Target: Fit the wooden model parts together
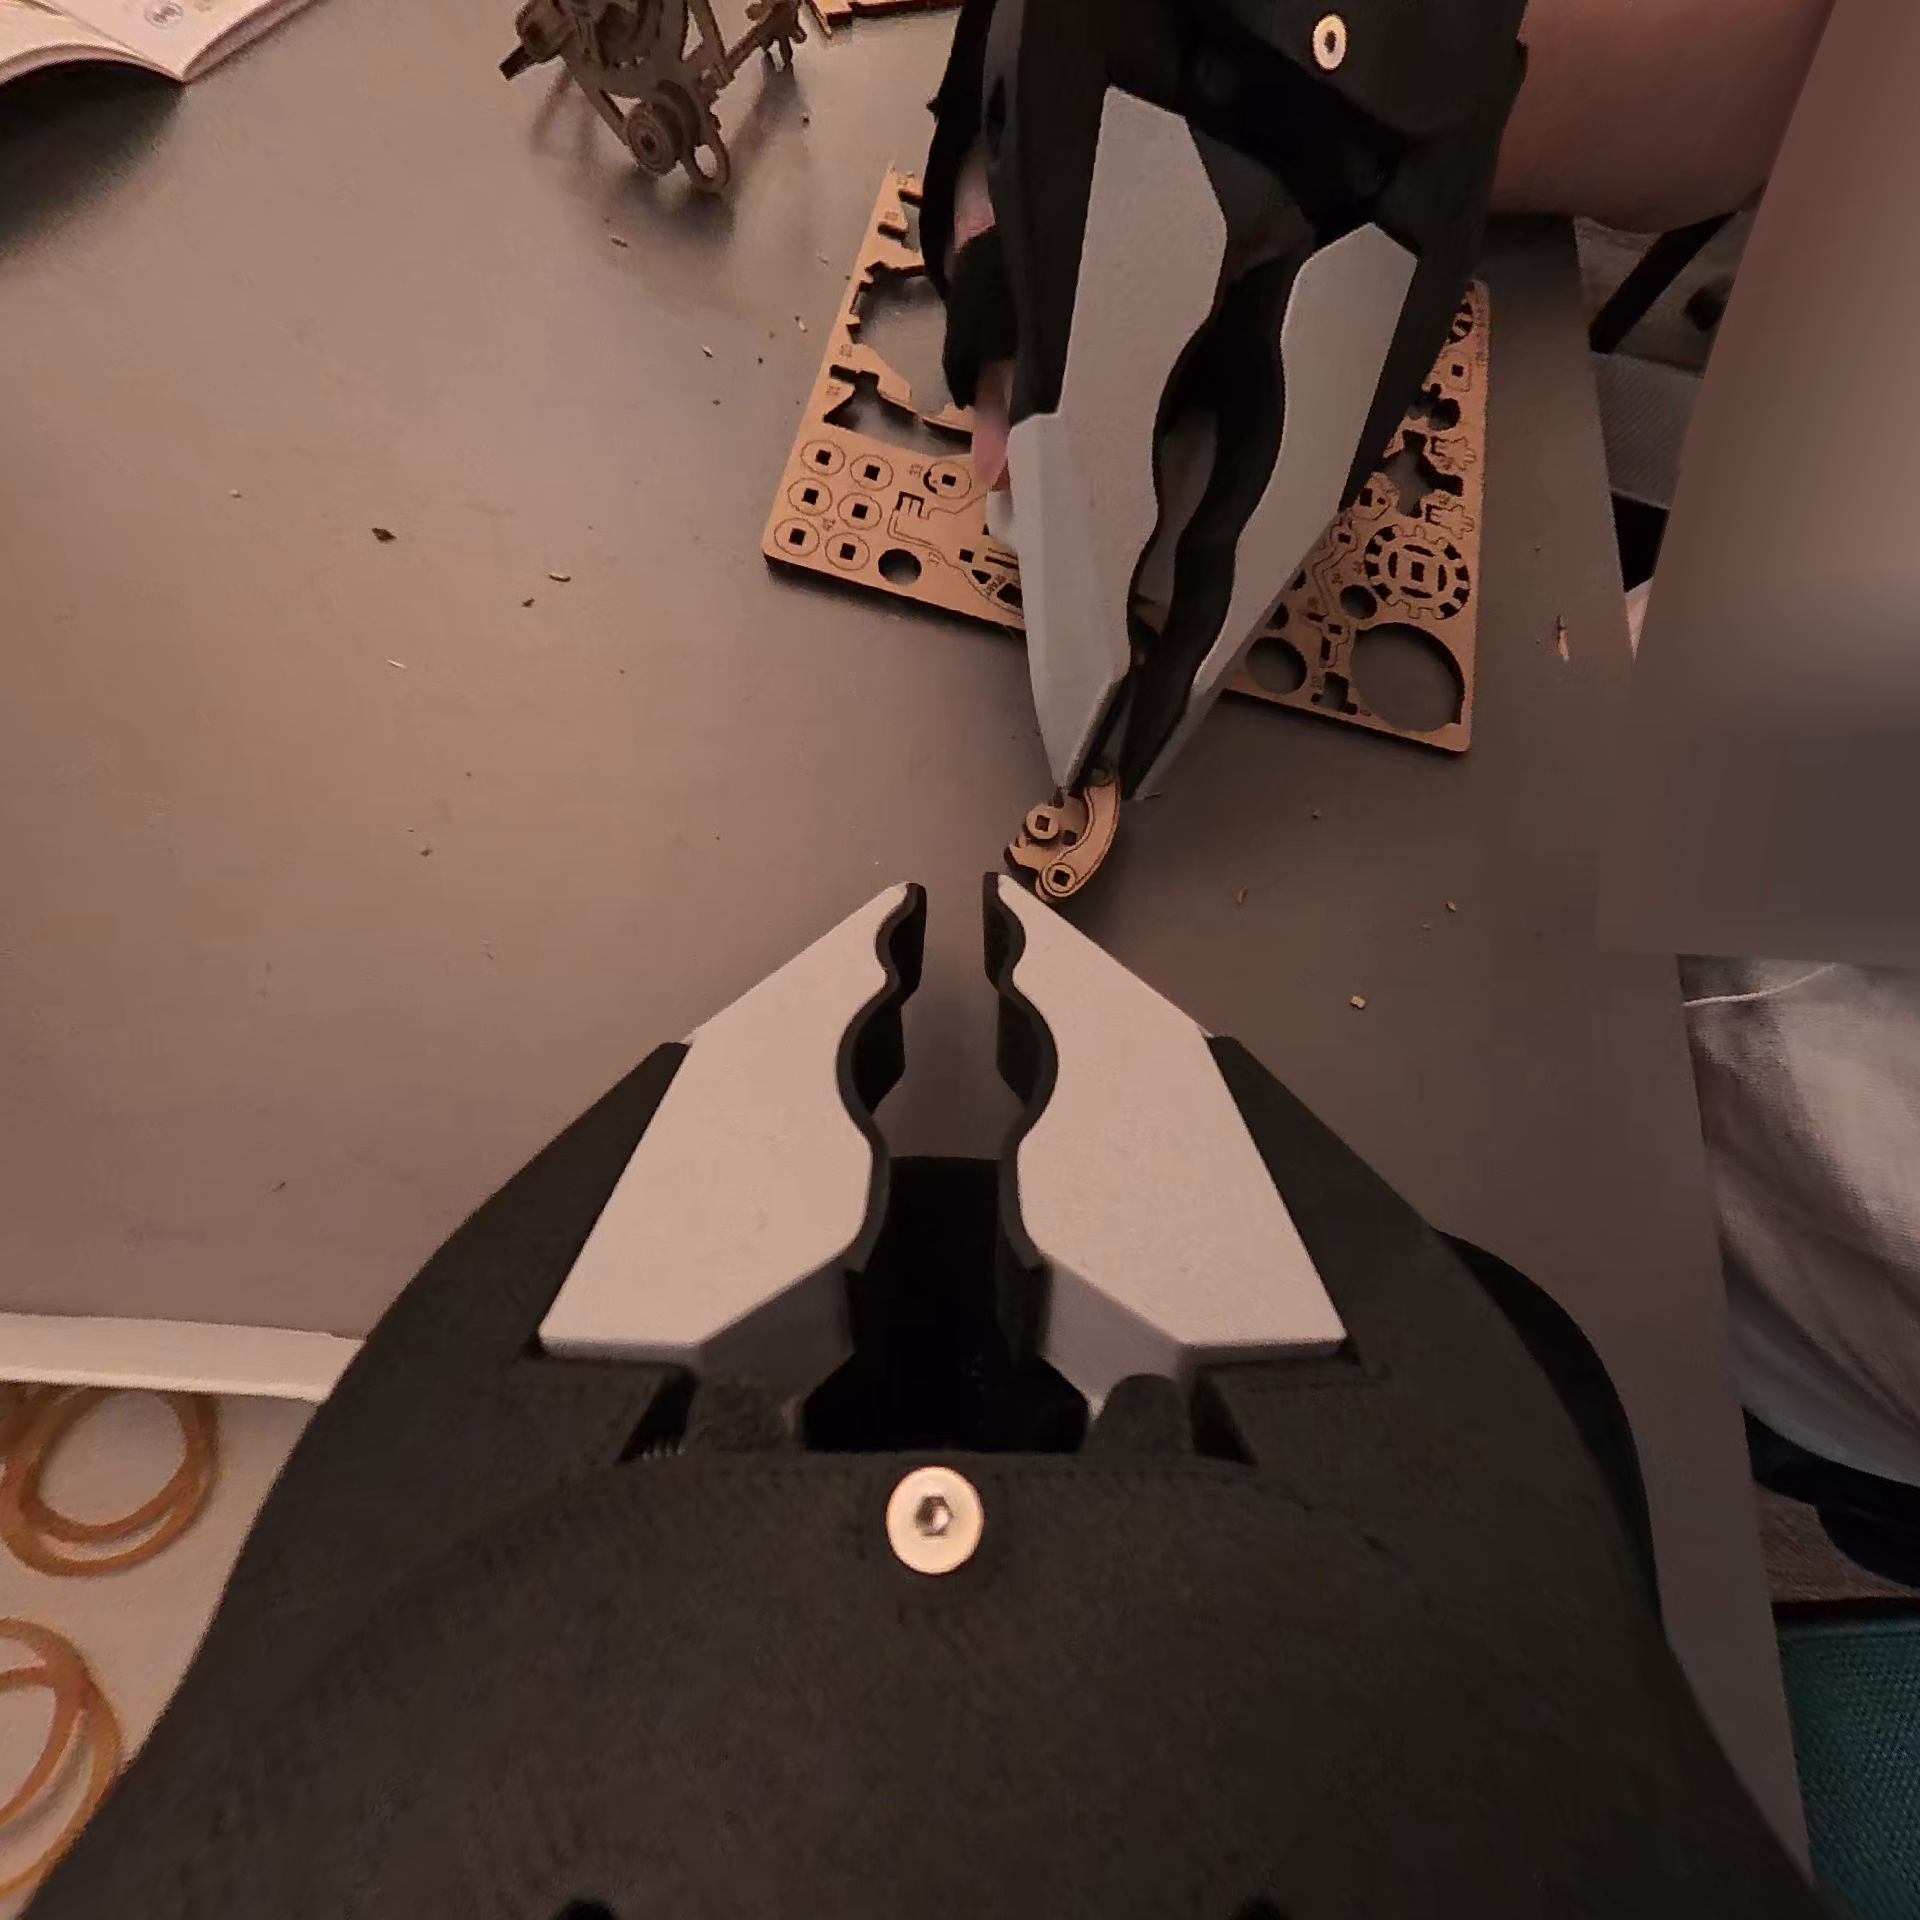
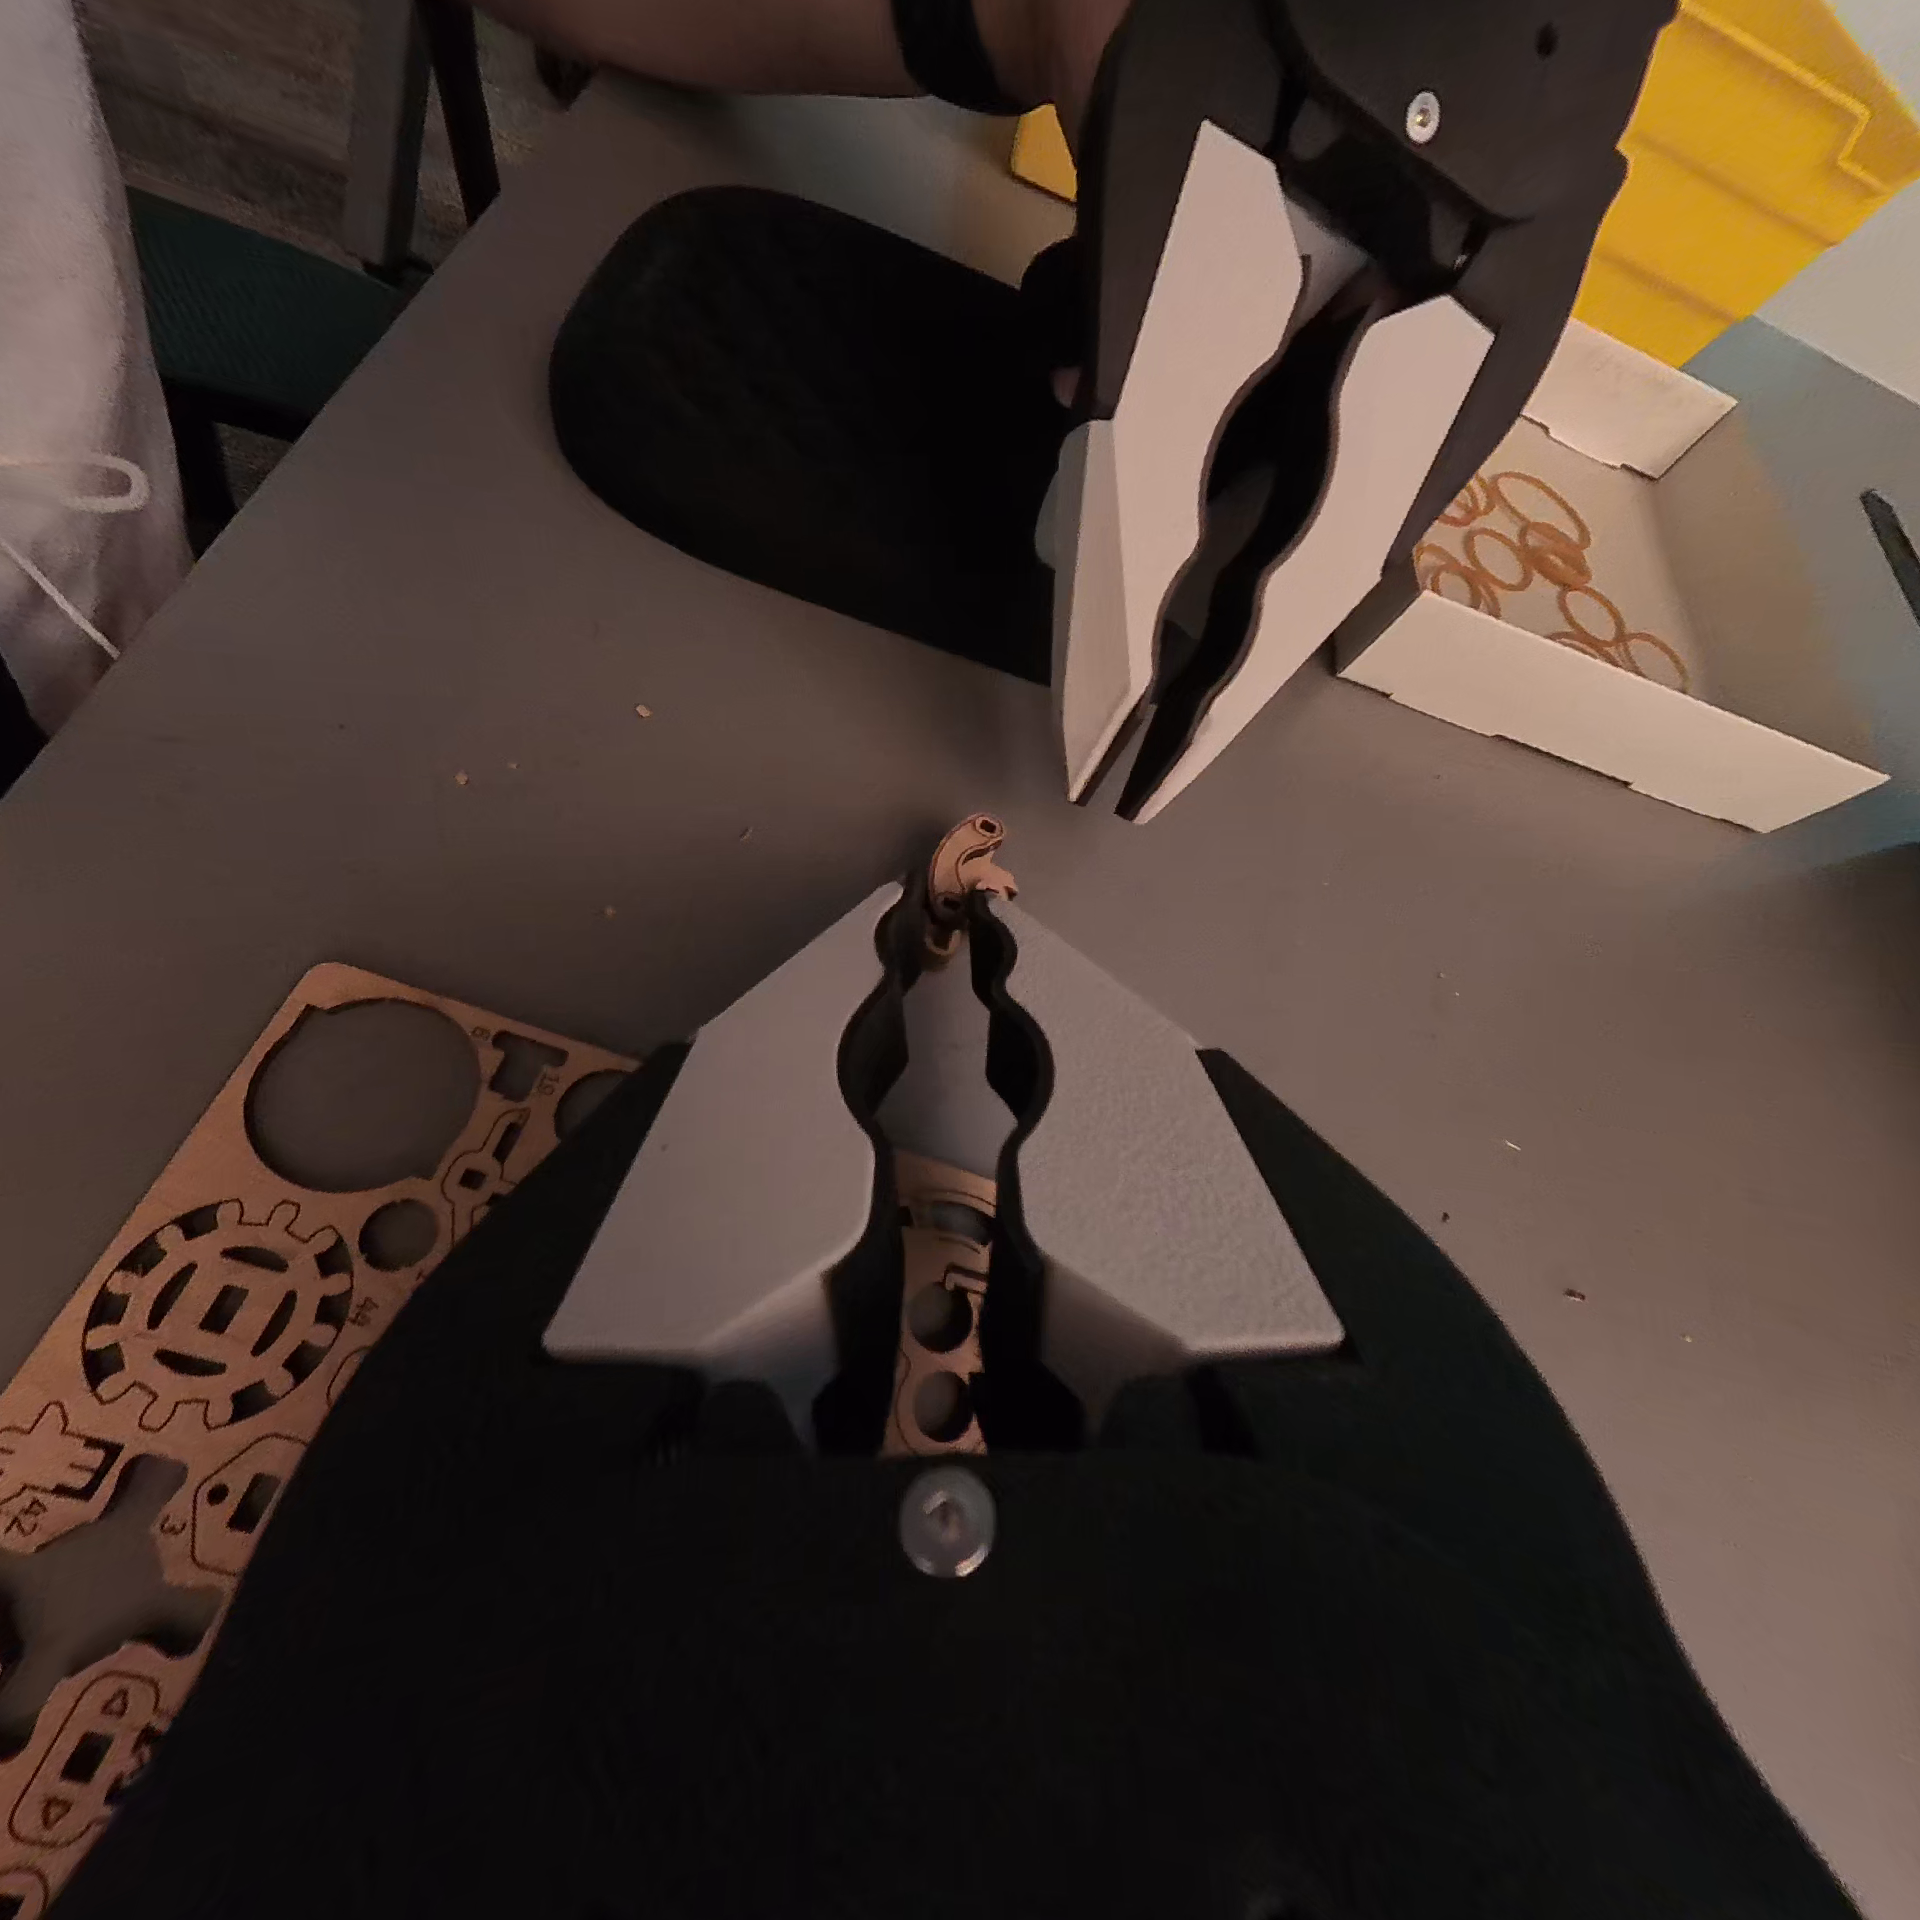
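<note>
Over the grey table, the left gripper hangs slightly parted and empty, just short of the curved wooden piece pinched by the right gripper. From the right wrist, that right gripper nips the piece at its lower end; thin, light, probably snappable, best gripped flat-faced near the square hole.

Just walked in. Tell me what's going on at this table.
A person is working two hand-held grippers over a grey table. The right gripper has its jaws clamped on a small curved wooden model piece, held at the tips. The left gripper faces it, jaws slightly apart and holding nothing. A laser-cut wooden parts sheet lies behind, with a part-built wooden model farther back.
</note>
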Motion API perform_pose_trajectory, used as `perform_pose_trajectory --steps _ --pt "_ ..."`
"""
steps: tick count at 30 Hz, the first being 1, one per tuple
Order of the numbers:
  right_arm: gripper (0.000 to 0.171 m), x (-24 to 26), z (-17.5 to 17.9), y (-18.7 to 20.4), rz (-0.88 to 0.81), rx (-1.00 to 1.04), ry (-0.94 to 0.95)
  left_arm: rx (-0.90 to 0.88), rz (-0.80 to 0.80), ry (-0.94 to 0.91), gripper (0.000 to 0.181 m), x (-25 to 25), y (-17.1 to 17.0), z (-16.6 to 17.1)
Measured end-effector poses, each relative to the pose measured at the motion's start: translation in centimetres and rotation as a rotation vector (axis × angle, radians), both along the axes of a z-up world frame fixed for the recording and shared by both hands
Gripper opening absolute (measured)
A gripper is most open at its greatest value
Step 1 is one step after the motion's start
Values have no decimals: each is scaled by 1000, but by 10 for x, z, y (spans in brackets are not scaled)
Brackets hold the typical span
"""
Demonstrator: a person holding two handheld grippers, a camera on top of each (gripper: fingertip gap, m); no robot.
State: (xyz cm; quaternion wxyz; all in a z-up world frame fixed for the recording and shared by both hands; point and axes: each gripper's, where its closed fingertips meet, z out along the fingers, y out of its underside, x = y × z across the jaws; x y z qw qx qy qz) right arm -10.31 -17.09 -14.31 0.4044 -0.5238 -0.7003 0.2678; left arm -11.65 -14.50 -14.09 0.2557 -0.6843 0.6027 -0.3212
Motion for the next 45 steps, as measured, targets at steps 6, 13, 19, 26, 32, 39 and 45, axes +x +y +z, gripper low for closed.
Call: perform_pose_trajectory --steps 6,13,19,26,32,39,45 --pt "7 2 -4 1 -4 -17 -25 -10 -7 3 10 0 -1 -1" --pt "7 2 -6 1 -2 -25 -35 -82 10 -6 19 5 -3 1" --pt "7 2 -6 1 -4 -21 -37 -108 18 5 21 7 -4 -1" --pt "7 2 -6 2 -4 -20 -37 -15 -37 1 10 10 -9 1" --pt "7 2 -6 2 -3 -22 -39 232 -191 -88 1 12 -24 14" --pt "7 1 -6 2 -4 -17 -44 213 -188 -97 0 12 -23 13" --pt "7 2 -6 1 -3 -14 -48 213 -209 3 0 11 -25 -3"
